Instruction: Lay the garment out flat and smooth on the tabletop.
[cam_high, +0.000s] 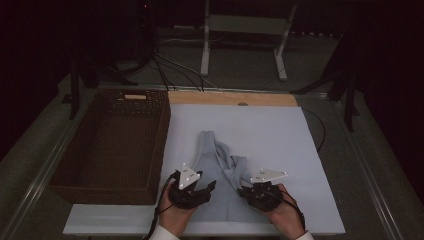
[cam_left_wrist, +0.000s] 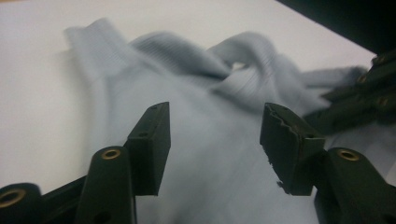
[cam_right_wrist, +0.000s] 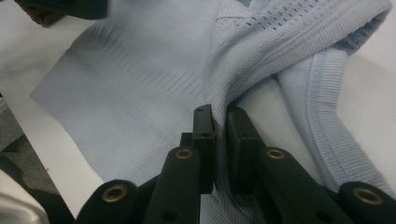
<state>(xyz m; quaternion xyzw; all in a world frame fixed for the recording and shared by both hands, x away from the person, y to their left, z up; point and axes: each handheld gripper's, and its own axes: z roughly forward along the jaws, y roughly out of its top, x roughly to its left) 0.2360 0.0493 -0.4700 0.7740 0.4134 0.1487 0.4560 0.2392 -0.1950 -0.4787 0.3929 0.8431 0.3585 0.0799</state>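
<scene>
A pale blue knitted garment (cam_high: 220, 165) lies crumpled on the white board (cam_high: 260, 125), its straps bunched toward the middle. My left gripper (cam_high: 204, 191) hovers over the garment's lower left part. In the left gripper view its jaws (cam_left_wrist: 215, 135) stand apart with only cloth (cam_left_wrist: 196, 93) below them and nothing pinched. My right gripper (cam_high: 244, 192) sits at the garment's lower right. In the right gripper view it (cam_right_wrist: 220, 116) is shut on a raised fold of the ribbed cloth (cam_right_wrist: 140, 84). The right gripper (cam_left_wrist: 369, 88) also shows at the right edge of the left gripper view.
A dark woven basket (cam_high: 100, 192) stands empty to the left of the board, touching its edge. A wooden strip (cam_high: 230, 98) runs along the board's far side. Behind the table are cables and a white stand (cam_high: 245, 25).
</scene>
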